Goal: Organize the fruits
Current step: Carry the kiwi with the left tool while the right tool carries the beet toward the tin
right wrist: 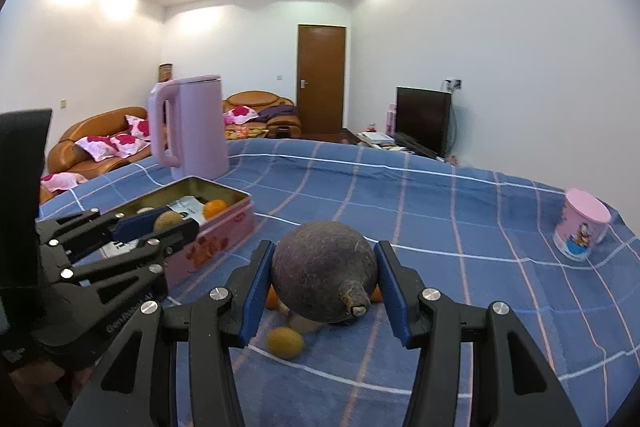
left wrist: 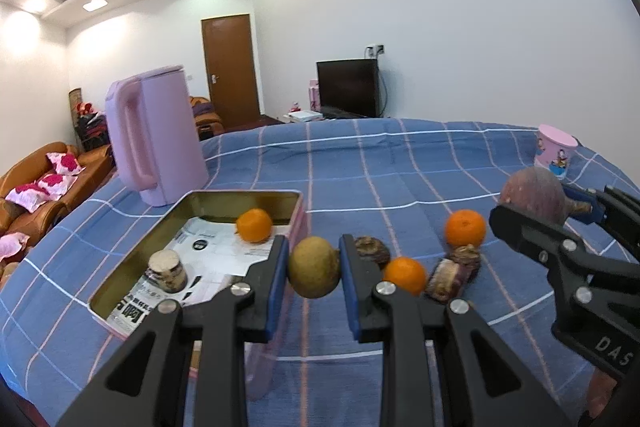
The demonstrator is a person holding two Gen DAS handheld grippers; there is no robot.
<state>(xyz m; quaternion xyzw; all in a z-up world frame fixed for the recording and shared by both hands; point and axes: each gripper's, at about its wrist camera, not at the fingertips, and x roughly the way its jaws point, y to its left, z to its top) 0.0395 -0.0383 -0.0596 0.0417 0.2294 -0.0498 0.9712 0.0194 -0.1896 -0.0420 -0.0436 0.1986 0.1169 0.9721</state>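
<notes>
The left gripper (left wrist: 314,269) is clamped on a yellow-green fruit (left wrist: 314,266), just right of the tin (left wrist: 244,201) rim. The right gripper (right wrist: 325,281) grips a dark round fruit (right wrist: 324,271). Carry each toward ten o'clock over the rim, lower inside, then release gently.

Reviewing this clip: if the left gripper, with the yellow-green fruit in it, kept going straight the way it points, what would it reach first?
Probably the far right corner of the open tin, or bare blue checked cloth just past it. The left gripper holds the yellow-green fruit roughly over the tin's right wall; depth is unclear.
</notes>
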